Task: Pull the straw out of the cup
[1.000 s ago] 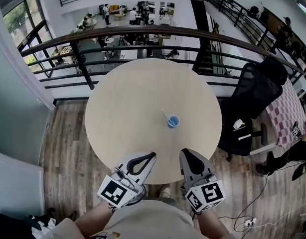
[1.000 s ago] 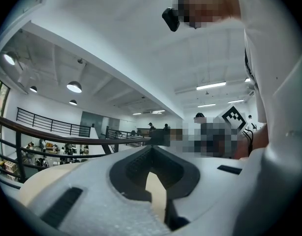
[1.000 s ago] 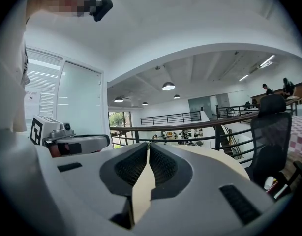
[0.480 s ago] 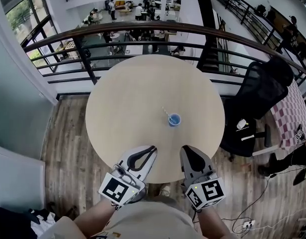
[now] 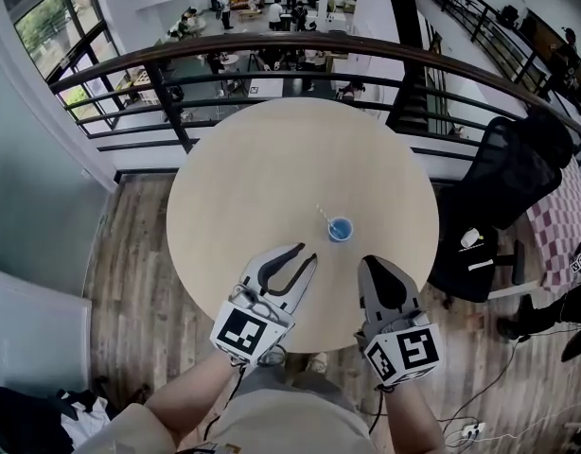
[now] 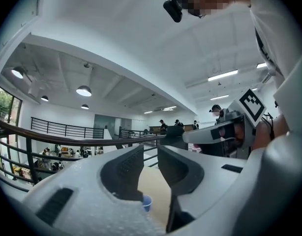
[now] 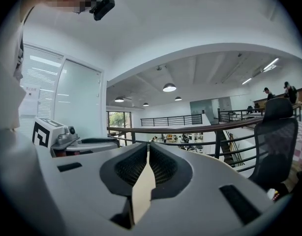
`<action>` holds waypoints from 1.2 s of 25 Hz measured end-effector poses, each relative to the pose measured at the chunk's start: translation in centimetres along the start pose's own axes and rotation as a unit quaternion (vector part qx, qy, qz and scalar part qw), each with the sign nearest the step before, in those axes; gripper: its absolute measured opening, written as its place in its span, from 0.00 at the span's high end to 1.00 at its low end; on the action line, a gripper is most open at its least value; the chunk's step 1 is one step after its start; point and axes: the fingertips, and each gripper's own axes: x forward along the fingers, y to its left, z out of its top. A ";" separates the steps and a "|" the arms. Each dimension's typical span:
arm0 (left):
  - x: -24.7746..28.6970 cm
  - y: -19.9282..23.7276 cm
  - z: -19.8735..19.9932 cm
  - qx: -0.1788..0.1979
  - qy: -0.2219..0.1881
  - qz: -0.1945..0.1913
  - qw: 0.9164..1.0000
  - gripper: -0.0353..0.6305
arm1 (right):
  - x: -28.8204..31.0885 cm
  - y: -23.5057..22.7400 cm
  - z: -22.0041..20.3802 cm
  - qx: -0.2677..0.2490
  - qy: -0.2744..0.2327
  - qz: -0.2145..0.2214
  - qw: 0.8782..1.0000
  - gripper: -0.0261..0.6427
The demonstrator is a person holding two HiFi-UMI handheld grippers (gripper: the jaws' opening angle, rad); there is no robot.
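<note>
Two grippers hover over the near edge of the desk (image 5: pixel 253 168), and neither holds anything. The left gripper (image 5: pixel 307 253) has its jaws opening on empty air; the right gripper (image 5: pixel 374 261) is clenched shut on nothing. Just ahead of both, between their lines of reach and closer to the right one's tip, stands the small blue cup (image 5: pixel 340 229). The thin white straw (image 5: pixel 325 215) leans out of it, away and toward the left gripper's side. That lean probably favours the left gripper for the straw: pinch it high on the bare stem. The right gripper would first have to open to steady the light cup. Pulling along the straw's slant should keep the cup from tipping.
</note>
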 end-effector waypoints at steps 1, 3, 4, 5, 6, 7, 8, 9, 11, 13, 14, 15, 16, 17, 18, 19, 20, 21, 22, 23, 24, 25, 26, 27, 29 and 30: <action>0.7 0.5 -0.4 0.005 0.001 0.001 1.000 0.82 | 0.4 -0.4 0.1 -0.002 -0.001 -0.001 1.000 0.92; 2.0 1.3 -1.4 0.000 0.014 0.008 1.000 0.82 | 1.2 -1.1 0.0 -0.005 -0.001 -0.003 1.000 0.92; 2.7 1.8 -1.9 -0.005 0.019 0.010 1.000 0.81 | 1.6 -1.5 -0.1 -0.005 0.000 -0.004 1.000 0.92; 3.4 2.3 -2.6 -0.013 0.025 0.012 1.000 0.81 | 2.0 -1.9 -0.3 -0.004 0.001 -0.005 1.000 0.92; 4.0 2.9 -3.2 -0.024 0.031 0.015 0.999 0.80 | 2.5 -2.4 -0.4 -0.003 0.003 -0.005 1.000 0.92; 4.6 3.4 -3.9 -0.034 0.037 0.018 0.999 0.80 | 2.9 -2.8 -0.7 -0.003 0.004 -0.006 1.000 0.92; 5.1 3.9 -4.6 -0.041 0.044 0.021 0.998 0.80 | 3.4 -3.1 -1.0 -0.003 0.005 -0.006 1.000 0.92; 5.6 4.3 -5.2 -0.045 0.050 0.024 0.997 0.80 | 3.9 -3.4 -1.3 -0.004 0.006 -0.007 1.000 0.92; 6.5 5.1 -6.6 -0.049 0.063 0.028 0.996 0.79 | 4.8 -4.0 -1.8 -0.003 0.008 -0.009 1.000 0.92; 7.4 6.0 -8.3 -0.059 0.078 0.033 0.995 0.79 | 5.7 -4.6 -2.4 0.000 0.009 -0.010 1.000 0.92; 7.9 6.4 -9.1 -0.065 0.083 0.036 0.994 0.79 | 6.1 -4.8 -2.8 0.002 0.010 -0.011 1.000 0.92; 8.5 6.7 -10.0 -0.072 0.089 0.039 0.993 0.79 | 6.4 -5.0 -3.2 0.004 0.011 -0.011 1.000 0.92; 9.0 7.0 -10.9 -0.078 0.095 0.040 0.992 0.79 | 6.7 -5.2 -3.6 0.007 0.012 -0.012 1.000 0.92; 9.6 7.2 -11.9 -0.083 0.103 0.042 0.990 0.78 | 6.9 -5.4 -3.9 0.008 0.014 -0.011 1.000 0.92; 10.2 7.3 -12.8 -0.088 0.110 0.044 0.989 0.78 | 7.0 -5.5 -4.3 0.008 0.016 -0.010 1.000 0.92; 10.7 7.6 -13.7 -0.091 0.117 0.048 0.988 0.77 | 7.2 -5.6 -4.6 0.008 0.019 -0.009 1.000 0.92; 11.2 7.9 -14.6 -0.092 0.124 0.054 0.987 0.77 | 7.3 -5.8 -5.0 0.008 0.021 -0.009 1.000 0.92; 11.6 8.2 -15.6 -0.089 0.132 0.061 0.985 0.77 | 7.4 -5.9 -5.4 0.007 0.023 -0.009 1.000 0.92; 12.0 8.4 -16.5 -0.087 0.140 0.065 0.984 0.77 | 7.5 -6.0 -5.7 0.006 0.026 -0.009 1.000 0.92; 12.4 8.6 -17.4 -0.090 0.149 0.066 0.983 0.77 | 7.6 -6.1 -6.0 0.005 0.028 -0.010 1.000 0.92; 12.8 8.7 -18.4 -0.098 0.158 0.065 0.980 0.77 | 7.7 -6.1 -6.4 0.005 0.030 -0.010 0.999 0.92; 13.1 8.8 -19.5 -0.107 0.167 0.064 0.978 0.77 | 7.7 -6.2 -6.7 0.007 0.031 -0.010 0.999 0.92; 13.5 9.0 -20.4 -0.114 0.175 0.064 0.976 0.77 | 7.7 -6.3 -7.0 0.009 0.033 -0.010 0.999 0.92; 13.8 9.2 -21.4 -0.120 0.181 0.065 0.974 0.77 | 7.6 -6.4 -7.4 0.010 0.036 -0.012 0.999 0.92; 14.4 9.7 -23.0 -0.134 0.193 0.064 0.970 0.77 | 7.3 -6.8 -8.2 0.014 0.043 -0.018 0.999 0.92; 14.7 9.8 -23.6 -0.142 0.197 0.061 0.968 0.77 | 7.2 -7.0 -8.5 0.014 0.046 -0.020 0.999 0.92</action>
